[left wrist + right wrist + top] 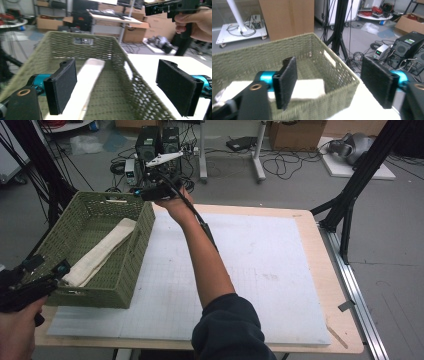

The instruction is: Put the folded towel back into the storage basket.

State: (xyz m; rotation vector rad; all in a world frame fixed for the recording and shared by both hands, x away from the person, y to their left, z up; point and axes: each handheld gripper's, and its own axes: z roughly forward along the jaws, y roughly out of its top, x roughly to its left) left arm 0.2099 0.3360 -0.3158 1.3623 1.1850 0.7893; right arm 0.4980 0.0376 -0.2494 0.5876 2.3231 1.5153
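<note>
Green woven basket (131, 260): one, on table (320, 270) at left edge. One cream folded cloth (100, 252) lying inside basket, near end blurred. Two tools: left tool (42, 272) at basket's near corner, right tool (145, 194) above far corner; both gaping, nothing between pads. No legible writing.

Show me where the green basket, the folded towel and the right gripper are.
green basket (131, 265), high view, on its right wall.
folded towel (102, 251), high view, on its middle.
right gripper (145, 194), high view, between its fingers.
</note>
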